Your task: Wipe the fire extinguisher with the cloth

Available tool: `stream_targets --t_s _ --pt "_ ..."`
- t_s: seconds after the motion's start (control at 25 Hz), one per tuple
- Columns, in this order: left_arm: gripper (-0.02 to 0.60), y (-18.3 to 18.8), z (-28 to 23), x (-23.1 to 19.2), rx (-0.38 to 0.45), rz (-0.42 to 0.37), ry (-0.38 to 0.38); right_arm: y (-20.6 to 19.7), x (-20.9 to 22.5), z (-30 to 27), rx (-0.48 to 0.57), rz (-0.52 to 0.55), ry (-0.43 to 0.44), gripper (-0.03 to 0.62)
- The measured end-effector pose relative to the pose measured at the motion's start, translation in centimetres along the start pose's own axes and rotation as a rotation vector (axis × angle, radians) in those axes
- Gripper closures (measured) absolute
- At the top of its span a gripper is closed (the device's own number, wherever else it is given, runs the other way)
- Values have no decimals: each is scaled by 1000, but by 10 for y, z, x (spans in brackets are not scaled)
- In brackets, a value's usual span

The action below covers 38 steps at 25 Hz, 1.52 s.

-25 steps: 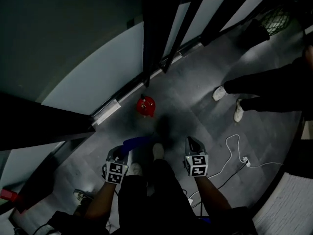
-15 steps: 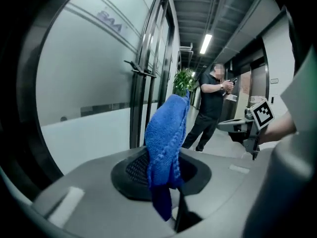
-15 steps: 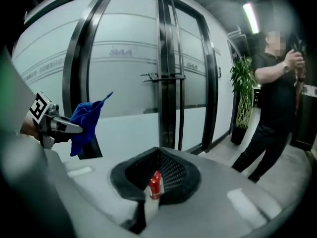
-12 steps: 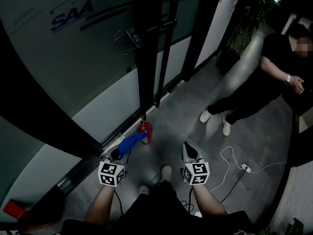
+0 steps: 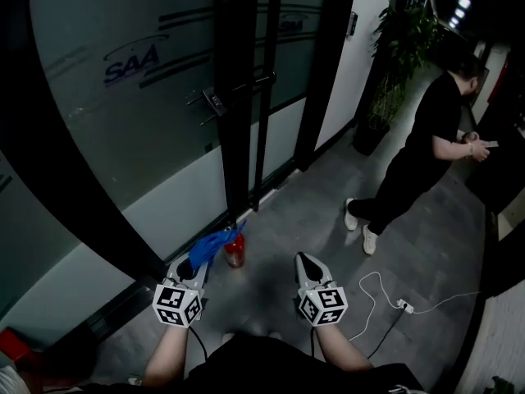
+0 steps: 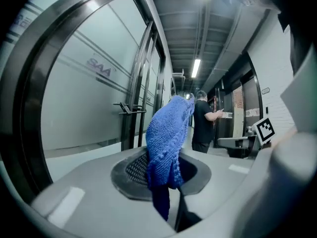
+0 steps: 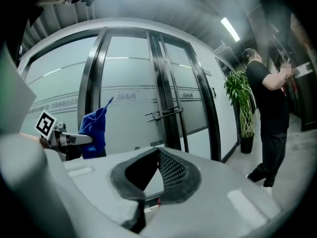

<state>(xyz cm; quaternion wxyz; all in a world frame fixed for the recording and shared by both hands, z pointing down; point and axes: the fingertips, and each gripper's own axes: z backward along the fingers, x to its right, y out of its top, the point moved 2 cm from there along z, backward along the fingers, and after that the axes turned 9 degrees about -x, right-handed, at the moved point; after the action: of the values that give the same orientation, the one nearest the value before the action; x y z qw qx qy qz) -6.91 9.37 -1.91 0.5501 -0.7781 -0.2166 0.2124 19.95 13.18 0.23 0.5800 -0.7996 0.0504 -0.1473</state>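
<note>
Here, head view: the fire extinguisher (image 5: 235, 255) stands on the floor (image 5: 328, 212) at the foot of the glass door (image 5: 156, 113). The left gripper (image 5: 194, 266) and right gripper (image 5: 304, 261) hover just short of that door. Left gripper view: jaws clamped on the blue cloth (image 6: 167, 143), beside the door. Right gripper view: jaws meeting at their tips, nothing between, facing the door.

frosted glass wall (image 5: 123, 138) | grey floor (image 5: 312, 212) | potted plant (image 5: 398, 56) | light dim
</note>
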Motion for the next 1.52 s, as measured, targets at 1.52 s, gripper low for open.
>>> stream_targets --t_s 1.52 --pt "505 -15 -5 -15 20 -18 90 -10 11 -28 -62 40 30 591"
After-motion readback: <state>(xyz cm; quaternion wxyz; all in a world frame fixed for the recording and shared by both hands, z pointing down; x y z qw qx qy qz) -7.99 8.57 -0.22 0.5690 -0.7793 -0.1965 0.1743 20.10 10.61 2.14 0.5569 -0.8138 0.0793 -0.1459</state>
